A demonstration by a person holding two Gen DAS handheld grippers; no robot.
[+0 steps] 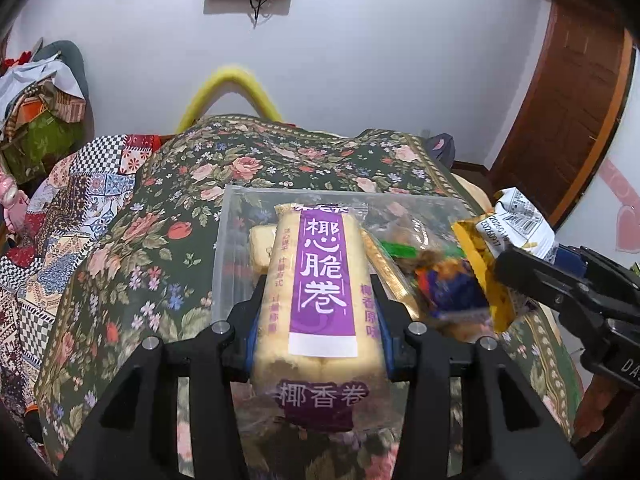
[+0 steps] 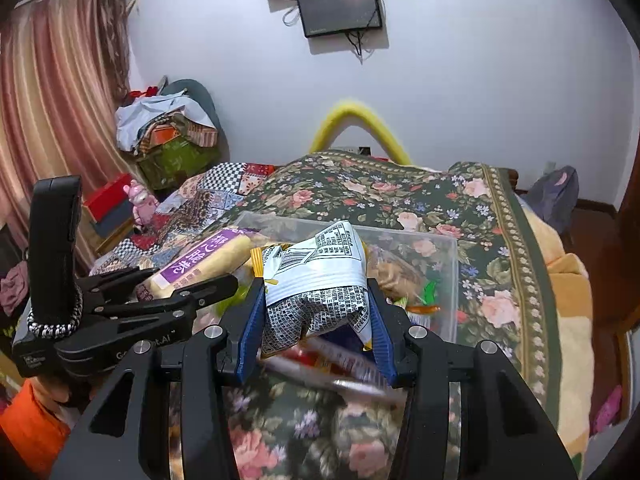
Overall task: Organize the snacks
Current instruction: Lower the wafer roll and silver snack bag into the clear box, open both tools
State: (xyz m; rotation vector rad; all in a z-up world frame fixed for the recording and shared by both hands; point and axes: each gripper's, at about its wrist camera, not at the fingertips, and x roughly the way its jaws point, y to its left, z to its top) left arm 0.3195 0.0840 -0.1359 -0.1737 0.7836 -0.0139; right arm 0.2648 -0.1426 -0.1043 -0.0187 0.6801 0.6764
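Note:
My left gripper [image 1: 318, 284] is shut on a cream coconut roll pack with a purple label [image 1: 320, 280], held over a clear plastic bin [image 1: 232, 216] on the floral bedspread. My right gripper [image 2: 318, 292] is shut on a white and yellow snack packet [image 2: 320, 280], also above the clear bin [image 2: 448, 280]. The bin holds several wrapped snacks [image 1: 440, 280]. The right gripper and its packet show at the right of the left wrist view [image 1: 524, 232]. The left gripper and the roll pack [image 2: 200, 264] show at the left of the right wrist view.
The bin sits on a bed with a dark floral cover [image 1: 280, 156] and a patchwork quilt [image 1: 60, 208] to the left. Loose snack packets [image 2: 340, 364] lie below my right gripper. A yellow curved bar [image 1: 232, 88], a wall and a wooden door [image 1: 568, 112] stand behind.

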